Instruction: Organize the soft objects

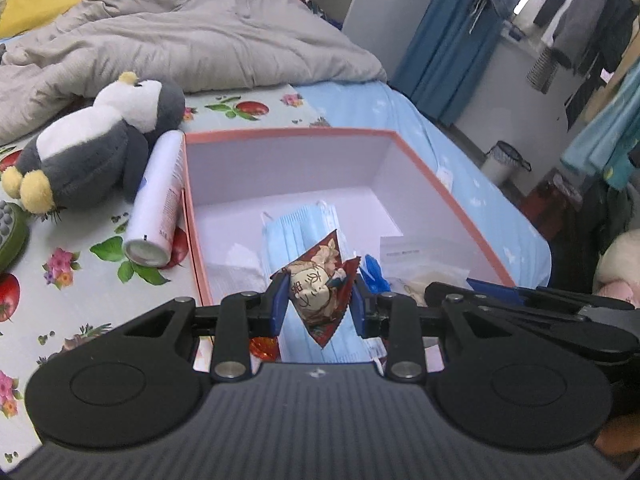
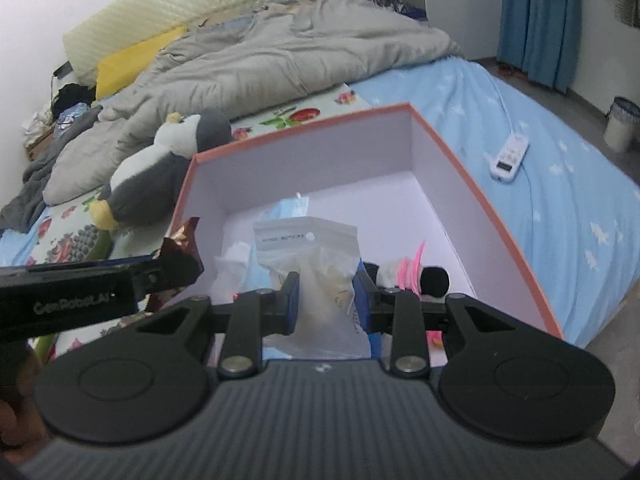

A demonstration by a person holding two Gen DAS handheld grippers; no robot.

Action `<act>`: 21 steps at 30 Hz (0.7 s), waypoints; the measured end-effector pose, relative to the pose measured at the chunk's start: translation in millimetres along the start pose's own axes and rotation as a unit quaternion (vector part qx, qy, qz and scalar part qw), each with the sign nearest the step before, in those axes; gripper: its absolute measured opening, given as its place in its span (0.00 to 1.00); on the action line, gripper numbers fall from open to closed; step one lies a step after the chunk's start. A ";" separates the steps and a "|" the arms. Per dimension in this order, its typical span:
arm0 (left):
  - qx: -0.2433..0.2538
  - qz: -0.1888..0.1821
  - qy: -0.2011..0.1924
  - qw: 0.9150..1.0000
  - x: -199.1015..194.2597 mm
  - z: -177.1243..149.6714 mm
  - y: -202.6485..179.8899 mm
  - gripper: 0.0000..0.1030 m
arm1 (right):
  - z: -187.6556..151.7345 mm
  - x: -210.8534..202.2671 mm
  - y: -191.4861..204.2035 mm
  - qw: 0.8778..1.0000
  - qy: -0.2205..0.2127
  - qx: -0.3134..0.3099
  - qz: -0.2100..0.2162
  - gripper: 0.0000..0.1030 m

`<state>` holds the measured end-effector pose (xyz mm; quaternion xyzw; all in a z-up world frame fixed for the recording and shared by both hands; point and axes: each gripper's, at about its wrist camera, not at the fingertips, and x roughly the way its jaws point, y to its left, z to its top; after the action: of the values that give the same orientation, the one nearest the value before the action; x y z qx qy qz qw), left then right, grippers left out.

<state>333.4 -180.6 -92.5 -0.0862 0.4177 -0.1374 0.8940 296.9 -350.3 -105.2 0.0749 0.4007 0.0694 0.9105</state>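
Left gripper (image 1: 319, 307) pinches a red foil snack packet (image 1: 320, 292) between nearly closed fingers, held above the near end of the pink-rimmed box (image 1: 448, 184), over the blue face masks (image 1: 298, 228). Right gripper (image 2: 327, 305) is closed partway on a clear zip bag (image 2: 308, 264) inside the box. Risk: slick foil slips early, or the two crowded grippers collide.
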 end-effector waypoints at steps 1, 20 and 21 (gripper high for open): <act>0.001 0.000 0.002 1.000 1.3 -0.6 0.0 0.36 | -0.5 0.5 -1.3 1.000 0.001 0.003 0.000 0.32; 0.029 -0.002 -0.066 0.997 -106.5 18.9 -14.3 0.68 | 34.4 -95.6 14.4 0.995 -0.101 -0.005 0.010 0.54; 0.031 -0.003 -0.072 0.997 -117.3 19.2 -15.7 0.68 | 35.8 -105.5 15.3 0.994 -0.109 -0.004 0.010 0.54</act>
<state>273.5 -157.4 8.7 -0.0694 0.3474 -0.1466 0.9236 251.8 -357.8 -2.5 0.0827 0.2977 0.0719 0.9484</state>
